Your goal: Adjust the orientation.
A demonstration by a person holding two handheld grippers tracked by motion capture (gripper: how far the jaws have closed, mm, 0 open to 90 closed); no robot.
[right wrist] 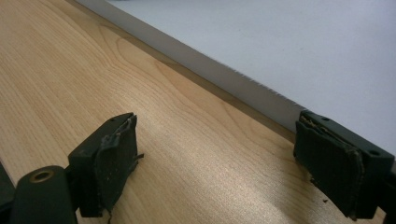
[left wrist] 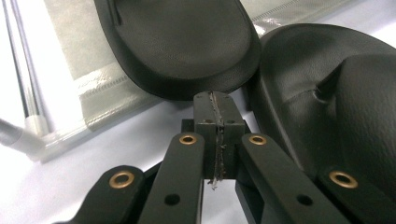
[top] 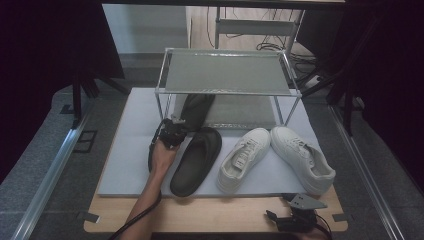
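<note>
High view: the left tool [top: 172, 131] sits beside two black slippers, one [top: 196, 111] on the rack's lower shelf [top: 240, 111], one [top: 196, 161] on the counter mat [top: 130, 150].

Left gripper view: jaws pressed together, holding nothing.

Right gripper view: the right tool [right wrist: 215, 163] gapes over bare wood.

Likely next: open and take the second slipper.

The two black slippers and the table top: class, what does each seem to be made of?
The black slippers: probably moulded foam or rubber, going by the matt, finely grained, seamless surface. The table top: wood or wood-look laminate, pale, smooth, with visible grain lines.
</note>
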